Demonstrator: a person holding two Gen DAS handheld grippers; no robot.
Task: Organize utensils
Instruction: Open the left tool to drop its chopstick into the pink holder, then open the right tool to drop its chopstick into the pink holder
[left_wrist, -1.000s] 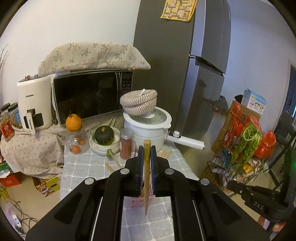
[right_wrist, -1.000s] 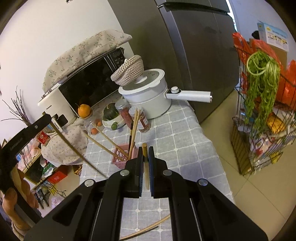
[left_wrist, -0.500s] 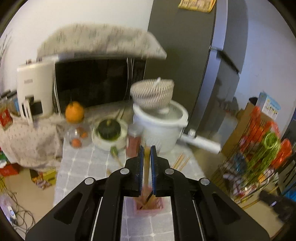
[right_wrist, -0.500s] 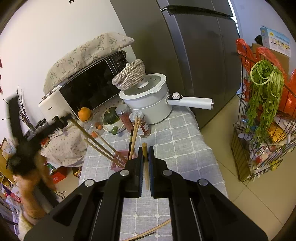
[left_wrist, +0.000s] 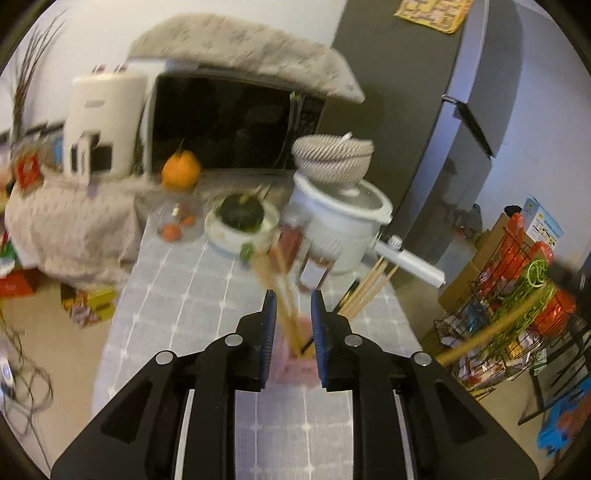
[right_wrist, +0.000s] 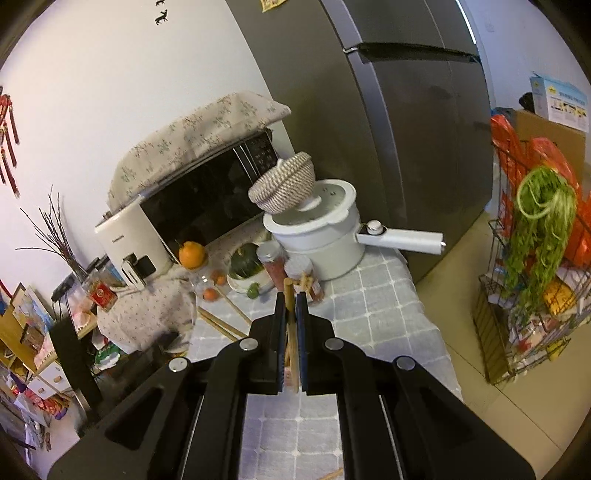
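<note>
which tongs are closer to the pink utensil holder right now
Left. The left tongs hang right over the pink utensil holder, jaws just opened with chopsticks loose between them. The right tongs are off it, shut on a chopstick.

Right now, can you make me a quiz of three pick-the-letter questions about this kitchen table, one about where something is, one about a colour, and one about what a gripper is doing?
1. Where does the woven cream basket sit?
A. on the lid of the white pot
B. on the floor
C. inside the microwave

2. What colour is the small square holder with the chopsticks in it?
A. green
B. pink
C. black

3. What is the right gripper doing?
A. standing wide open with nothing in it
B. pinching a jar
C. shut on a thin wooden chopstick

Answers:
1 A, the basket rests on the white pot, which carries it.
2 B, pink plastic shows between the left gripper's fingers.
3 C, the wooden chopstick pokes up between the closed pads.
</note>
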